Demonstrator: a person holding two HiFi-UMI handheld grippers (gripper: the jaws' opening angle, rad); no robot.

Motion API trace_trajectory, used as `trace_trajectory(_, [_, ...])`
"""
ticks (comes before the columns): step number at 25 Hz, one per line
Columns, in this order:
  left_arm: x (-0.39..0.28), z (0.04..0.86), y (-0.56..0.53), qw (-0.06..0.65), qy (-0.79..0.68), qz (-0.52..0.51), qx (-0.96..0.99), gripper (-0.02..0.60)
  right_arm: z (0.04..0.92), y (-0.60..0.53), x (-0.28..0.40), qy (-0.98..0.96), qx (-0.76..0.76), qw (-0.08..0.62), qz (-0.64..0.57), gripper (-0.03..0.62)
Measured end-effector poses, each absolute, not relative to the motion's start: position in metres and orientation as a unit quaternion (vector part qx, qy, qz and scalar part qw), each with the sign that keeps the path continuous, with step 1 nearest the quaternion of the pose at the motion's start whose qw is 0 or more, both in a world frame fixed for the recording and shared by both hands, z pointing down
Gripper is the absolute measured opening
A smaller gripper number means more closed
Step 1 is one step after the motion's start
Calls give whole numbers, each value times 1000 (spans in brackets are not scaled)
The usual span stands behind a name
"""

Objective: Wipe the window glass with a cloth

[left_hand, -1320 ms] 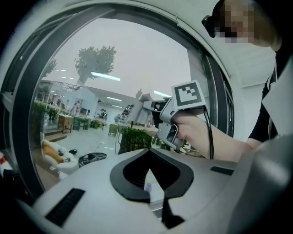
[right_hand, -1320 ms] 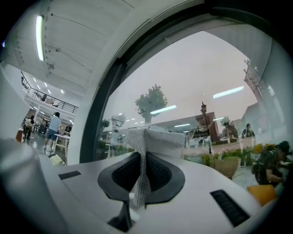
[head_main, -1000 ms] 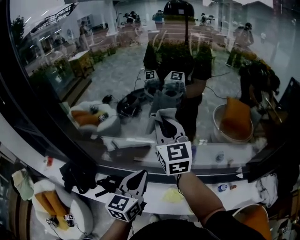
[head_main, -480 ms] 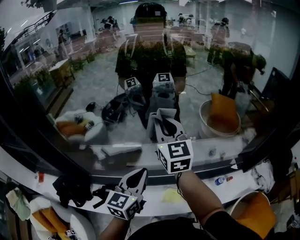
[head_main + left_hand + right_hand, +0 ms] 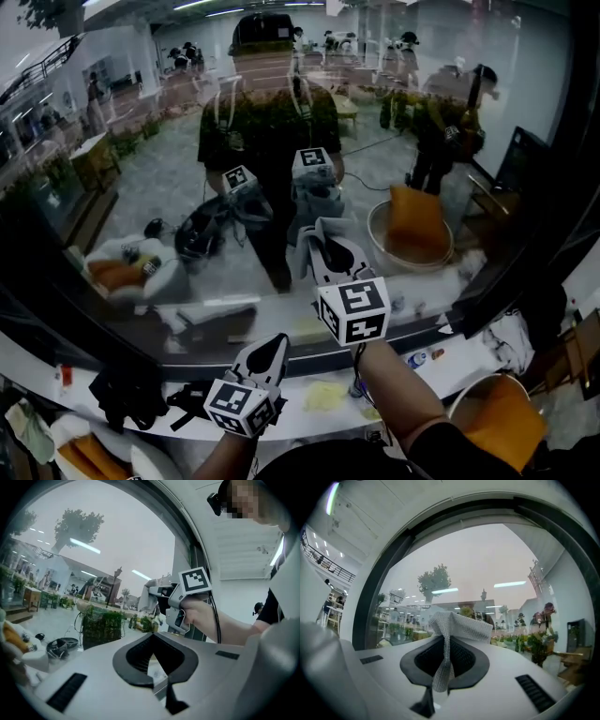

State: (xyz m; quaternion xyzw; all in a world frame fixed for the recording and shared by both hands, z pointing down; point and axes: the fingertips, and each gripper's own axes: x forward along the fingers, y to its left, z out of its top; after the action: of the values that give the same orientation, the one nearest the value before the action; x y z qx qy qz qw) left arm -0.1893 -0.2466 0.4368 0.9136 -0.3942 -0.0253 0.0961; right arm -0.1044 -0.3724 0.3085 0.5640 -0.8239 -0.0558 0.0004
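Note:
The window glass [image 5: 141,141] fills the head view and mirrors the person and both grippers. My right gripper [image 5: 330,246] is raised to the pane and shut on a grey woven cloth [image 5: 314,234], which bunches at its tips against the glass. In the right gripper view the cloth [image 5: 459,625] folds over the right gripper [image 5: 447,637] and a strip hangs down between the jaws. My left gripper [image 5: 272,349] stays lower, above the sill, shut with nothing in it. The left gripper view looks past the left gripper [image 5: 153,637] to the cloth [image 5: 146,597] on the pane.
A white sill [image 5: 56,361] runs below the glass. On it lie a black bundle [image 5: 127,394], a yellow rag [image 5: 323,396] and a small bottle [image 5: 422,356]. A dark window frame [image 5: 553,234] closes the right side. An orange-filled basin [image 5: 497,422] sits low right.
The head view has swung, so the reflections and the sill sit lower and further left. The right gripper still holds the cloth at the glass; the left gripper stays low.

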Motion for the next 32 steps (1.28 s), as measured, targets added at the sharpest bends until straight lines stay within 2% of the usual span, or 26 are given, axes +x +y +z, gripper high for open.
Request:
trace_trajectory(23, [9,428,-243,82,-323,20,943,6,304,-369,128,-785,618,-3,-47,44])
trace_trajectory(32, [51,433,-245,82,-302,25,950,6,314,-368,195,-761,648,-2,-41,44])
